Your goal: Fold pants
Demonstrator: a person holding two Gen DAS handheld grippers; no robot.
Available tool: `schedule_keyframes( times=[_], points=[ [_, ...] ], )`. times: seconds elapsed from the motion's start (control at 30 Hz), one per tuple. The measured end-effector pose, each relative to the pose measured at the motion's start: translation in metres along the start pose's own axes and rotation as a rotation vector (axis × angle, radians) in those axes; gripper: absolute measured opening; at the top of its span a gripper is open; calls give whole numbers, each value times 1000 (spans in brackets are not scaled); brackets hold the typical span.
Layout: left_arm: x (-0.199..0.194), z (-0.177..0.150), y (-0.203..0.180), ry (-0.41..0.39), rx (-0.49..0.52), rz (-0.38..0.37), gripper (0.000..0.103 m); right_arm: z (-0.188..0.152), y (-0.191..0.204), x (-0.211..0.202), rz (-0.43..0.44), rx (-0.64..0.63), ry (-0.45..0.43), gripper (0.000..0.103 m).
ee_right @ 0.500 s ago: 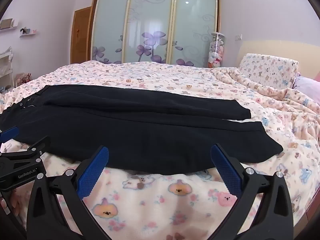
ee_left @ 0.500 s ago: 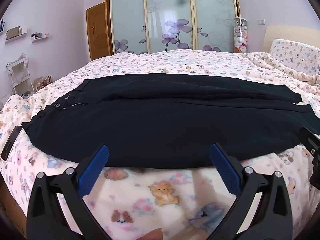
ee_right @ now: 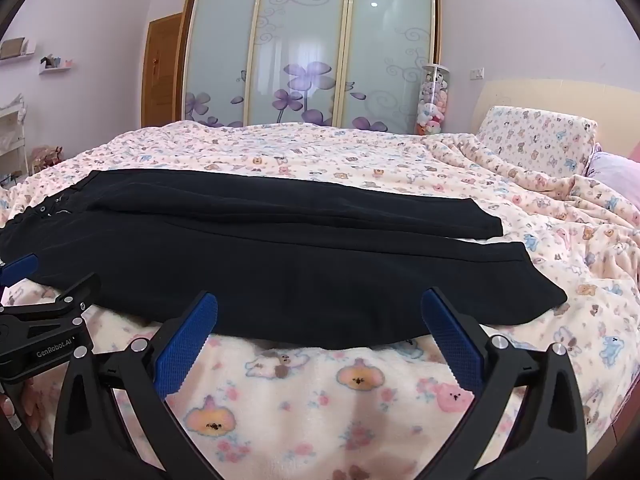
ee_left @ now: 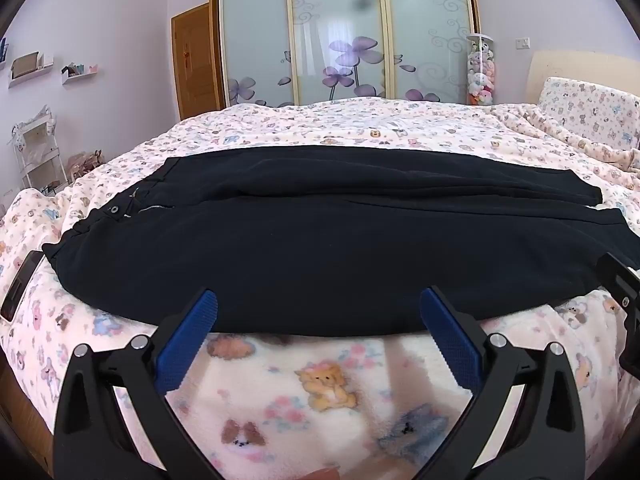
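- Our left gripper (ee_left: 318, 322) has its blue fingers (ee_left: 188, 344) spread wide apart with nothing between them, the tips just at the near edge of the pants (ee_left: 320, 248); we judge this readies a pinch on that hem.
- Our right gripper (ee_right: 320, 322) is likewise spread wide and empty, its fingers (ee_right: 450, 340) at the same near edge, further toward the leg ends.
- The pants lie flat across the bed (ee_right: 320, 400), waist to our left, legs side by side running right, so the long near edge faces both hands for a lengthwise fold.
- Both hands tilt gently downward, side by side: the left gripper shows at the left edge of the right view (ee_right: 48, 320).
- A dark phone (ee_left: 20, 284) lies beside the waist.
- No fold is made yet, by our reading.
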State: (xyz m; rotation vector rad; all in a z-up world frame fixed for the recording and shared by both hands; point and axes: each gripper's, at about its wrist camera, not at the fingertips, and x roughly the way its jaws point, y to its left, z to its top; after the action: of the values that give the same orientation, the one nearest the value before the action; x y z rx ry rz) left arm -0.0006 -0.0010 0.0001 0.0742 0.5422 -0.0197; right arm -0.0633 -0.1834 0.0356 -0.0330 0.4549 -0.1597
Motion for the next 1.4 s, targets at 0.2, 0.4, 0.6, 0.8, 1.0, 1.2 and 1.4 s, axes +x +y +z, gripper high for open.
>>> schedule_keyframes(
  times=[0.2,0.4,0.6,0.8,1.0,1.2,1.4],
  points=[
    [1,0,1,2,-2,0,101,0,0,0,1,0,1,102],
    [0,0,1,3,-3,0,101,0,0,1,1,1,1,102],
    [1,0,1,4,-1,-3,101,0,0,1,1,1,2,102],
    [1,-5,-5,4,1,-2,101,0,0,1,1,1,2,102],
    [1,-6,-6,5,2,-2,101,0,0,1,1,2,3,102],
    [2,-6,-5,6,1,-3,101,0,0,1,2,2,3,102],
    [2,-5,-4,8,0,-4,101,0,0,1,2,3,4,102]
  ],
)
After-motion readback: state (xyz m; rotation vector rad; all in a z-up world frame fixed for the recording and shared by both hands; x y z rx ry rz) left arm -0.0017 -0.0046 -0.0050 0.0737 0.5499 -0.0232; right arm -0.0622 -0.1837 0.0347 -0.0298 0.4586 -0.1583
